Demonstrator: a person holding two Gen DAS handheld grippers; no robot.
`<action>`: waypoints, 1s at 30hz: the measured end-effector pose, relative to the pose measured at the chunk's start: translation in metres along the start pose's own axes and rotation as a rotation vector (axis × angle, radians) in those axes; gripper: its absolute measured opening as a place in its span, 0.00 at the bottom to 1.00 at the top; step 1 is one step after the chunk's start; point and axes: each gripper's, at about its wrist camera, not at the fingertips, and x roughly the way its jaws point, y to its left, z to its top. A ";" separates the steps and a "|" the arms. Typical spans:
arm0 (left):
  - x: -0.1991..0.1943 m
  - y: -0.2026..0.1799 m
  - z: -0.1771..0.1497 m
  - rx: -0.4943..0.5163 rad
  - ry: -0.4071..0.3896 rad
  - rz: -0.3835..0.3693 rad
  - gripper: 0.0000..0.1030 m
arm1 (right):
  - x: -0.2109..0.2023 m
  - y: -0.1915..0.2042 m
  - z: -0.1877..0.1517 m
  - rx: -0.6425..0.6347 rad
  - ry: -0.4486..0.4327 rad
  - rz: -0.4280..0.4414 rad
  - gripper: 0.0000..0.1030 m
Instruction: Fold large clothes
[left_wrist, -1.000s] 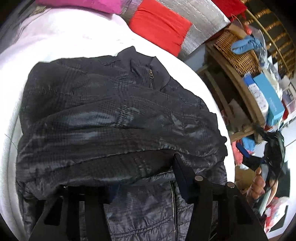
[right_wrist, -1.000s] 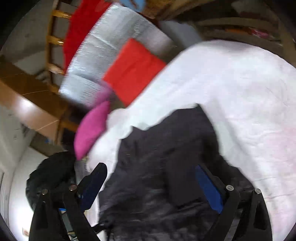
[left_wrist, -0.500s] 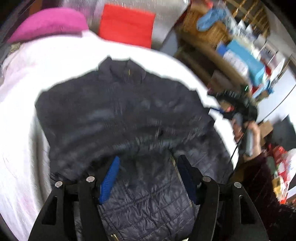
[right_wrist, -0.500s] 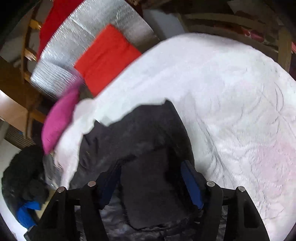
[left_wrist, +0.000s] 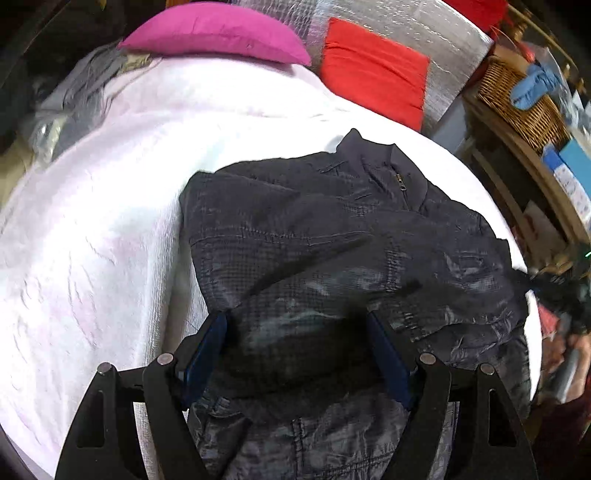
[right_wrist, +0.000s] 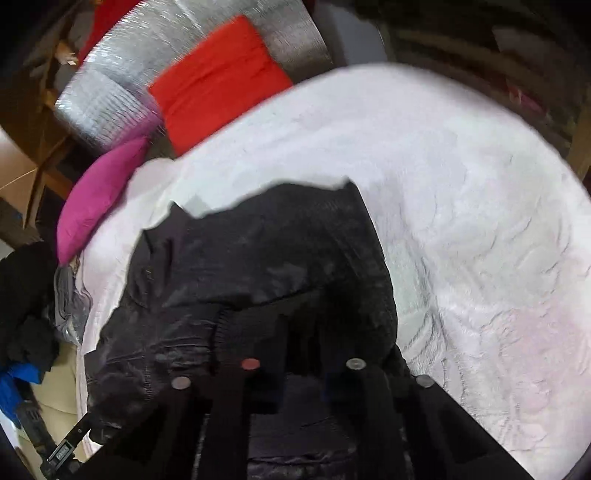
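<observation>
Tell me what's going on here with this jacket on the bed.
A person with a gripper in each hand is folding a dark quilted jacket on a white bedspread. The right gripper has just closed on the jacket's ribbed cuff. The left gripper has just been opening, its jaws apart over the fabric without pinching it.

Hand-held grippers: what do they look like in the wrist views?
Left hand-held gripper: matte black linkage arms with triangular cutouts, silver rivet pins, blue pads on the fingers. Right hand-held gripper: same black linkage; three silver pins and one that looks reddish; pads barely visible. No cables or sleeves show.
</observation>
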 end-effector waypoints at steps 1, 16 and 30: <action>-0.001 -0.002 0.000 0.006 -0.007 0.003 0.76 | -0.010 0.007 0.000 -0.017 -0.035 0.011 0.12; 0.034 -0.038 -0.010 0.210 0.064 0.185 0.77 | 0.019 -0.007 -0.002 -0.045 0.139 0.097 0.74; -0.004 -0.029 -0.008 0.143 -0.100 0.154 0.77 | -0.038 0.043 -0.014 -0.221 -0.180 -0.056 0.12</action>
